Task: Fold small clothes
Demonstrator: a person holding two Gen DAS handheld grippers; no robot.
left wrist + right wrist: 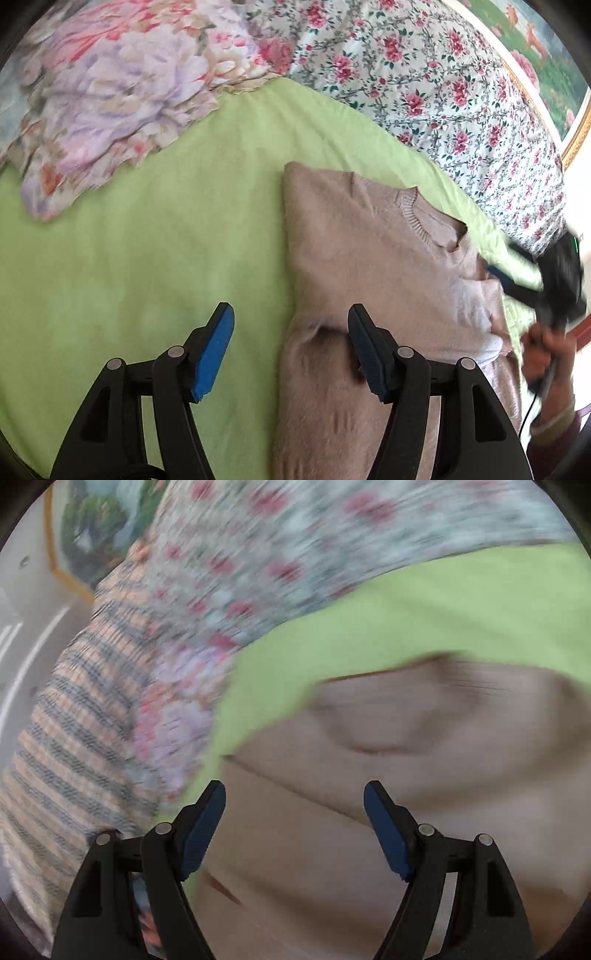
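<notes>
A beige knitted sweater (pixel 369 258) lies partly folded on a light green sheet (pixel 147 258), its ribbed neckline towards the far right. My left gripper (pixel 291 310) is open and straddles the sweater's left edge, one finger over the sheet and one over the knit, pressing on nothing. At the sweater's right side a hand (pixel 543 347) holds my right gripper (pixel 504 258), blurred there. In the blurred right wrist view, the right gripper (pixel 295 786) stands open above the sweater (pixel 406 775), with nothing between its pads.
A lilac and pink floral cloth (pixel 110 103) lies bunched at the far left. A rose-printed quilt (pixel 443 92) runs along the back, with a framed picture (pixel 535 48) behind it. A striped cloth (pixel 74 720) lies left of the green sheet (pixel 443 609).
</notes>
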